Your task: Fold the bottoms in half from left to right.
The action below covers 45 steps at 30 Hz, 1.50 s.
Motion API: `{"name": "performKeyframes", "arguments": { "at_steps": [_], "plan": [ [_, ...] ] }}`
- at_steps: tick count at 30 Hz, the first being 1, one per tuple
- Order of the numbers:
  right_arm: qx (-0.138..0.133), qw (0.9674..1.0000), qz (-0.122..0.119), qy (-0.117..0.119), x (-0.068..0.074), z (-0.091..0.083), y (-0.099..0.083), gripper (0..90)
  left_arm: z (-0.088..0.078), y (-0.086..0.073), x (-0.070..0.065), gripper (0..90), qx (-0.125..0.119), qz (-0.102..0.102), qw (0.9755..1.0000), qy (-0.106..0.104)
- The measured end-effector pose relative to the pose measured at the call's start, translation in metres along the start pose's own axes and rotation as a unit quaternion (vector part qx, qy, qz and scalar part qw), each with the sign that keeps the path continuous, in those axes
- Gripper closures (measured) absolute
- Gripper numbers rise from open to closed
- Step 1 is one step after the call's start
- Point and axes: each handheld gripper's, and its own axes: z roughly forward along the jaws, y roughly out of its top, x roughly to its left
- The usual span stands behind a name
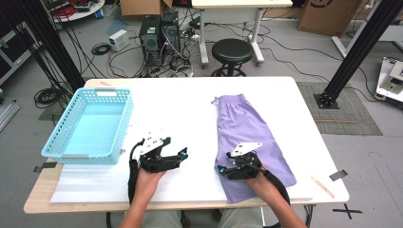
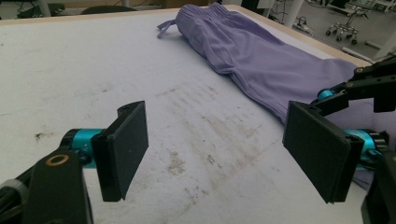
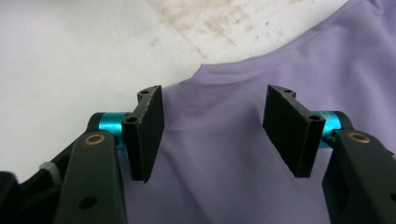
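Currently lilac fabric shorts (image 1: 247, 137) lie flat toward right edge of white tabletop (image 1: 190, 109), waistband toward far edge. Right tongs (image 3: 212, 128) gape over near hem, gripping nothing. Left tongs (image 2: 215, 154) gape over bare tabletop. Risk: pinching single layer, garment unfolding on lift. Light-blue perforated plastic basket (image 1: 90, 124) at left edge holds nothing.

1. Purple shorts (image 1: 247, 142) lie flat on the white table (image 1: 190, 109); a blue basket (image 1: 90, 124) stands at its left edge.
2. Right gripper (image 1: 223, 169) sits over the shorts' near end, jaws apart; left gripper (image 1: 177, 147) hovers over bare tabletop, jaws spread.
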Motion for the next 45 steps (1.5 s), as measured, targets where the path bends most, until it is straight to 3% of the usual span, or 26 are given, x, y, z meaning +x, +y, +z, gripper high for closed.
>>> {"name": "performKeyframes", "arguments": {
  "at_steps": [3,7,10,12,16,18,22,26,29,32,38,41,45],
  "plan": [
    [-0.021,0.9996,0.015,-0.013,-0.008,-0.014,-0.002,39.9,0.000,0.001,0.000,22.5,-0.001,0.000,1.0000,-0.001],
    [-0.029,0.9963,0.043,-0.068,-0.032,-0.036,-0.013,50.0,0.000,0.001,0.000,22.5,-0.002,-0.001,1.0000,-0.001],
    [-0.021,0.9877,0.080,-0.133,-0.058,-0.049,-0.027,56.5,0.000,0.000,0.000,22.5,-0.001,-0.002,1.0000,-0.002],
    [-0.005,0.9802,0.093,-0.174,-0.073,-0.056,-0.037,60.6,0.001,0.001,0.000,22.5,-0.002,-0.001,1.0000,-0.001],
    [0.017,0.9721,0.102,-0.211,-0.087,-0.062,-0.050,70.7,0.003,0.000,0.000,22.4,0.000,-0.002,1.0000,-0.005],
    [0.031,0.9705,0.114,-0.210,-0.091,-0.063,-0.056,73.0,0.005,0.000,-0.001,22.4,0.000,-0.002,1.0000,-0.005],
    [0.030,0.9712,0.129,-0.198,-0.091,-0.071,-0.066,73.1,0.007,-0.001,-0.002,22.5,0.001,0.000,1.0000,-0.007],
    [0.022,0.9765,0.131,-0.170,-0.087,-0.080,-0.073,70.2,0.008,-0.001,-0.004,22.4,0.000,0.001,1.0000,-0.009],
    [0.007,0.9738,0.135,-0.183,-0.087,-0.087,-0.074,73.0,0.009,-0.001,-0.005,22.5,0.000,0.000,0.9999,-0.010],
    [0.035,0.9733,0.126,-0.188,-0.087,-0.084,-0.077,78.7,0.010,-0.001,-0.006,22.5,-0.002,-0.001,0.9999,-0.012],
    [0.037,0.9727,0.126,-0.191,-0.080,-0.090,-0.083,83.4,0.011,-0.002,-0.007,22.4,-0.001,-0.002,0.9999,-0.013],
    [0.027,0.9736,0.125,-0.189,-0.078,-0.094,-0.080,75.9,0.011,-0.003,-0.007,22.5,-0.003,-0.007,0.9999,-0.011],
    [-0.015,0.9748,0.127,-0.183,-0.080,-0.095,-0.073,60.7,0.013,-0.005,-0.009,22.4,-0.004,-0.010,0.9998,-0.014]
  ]
}}
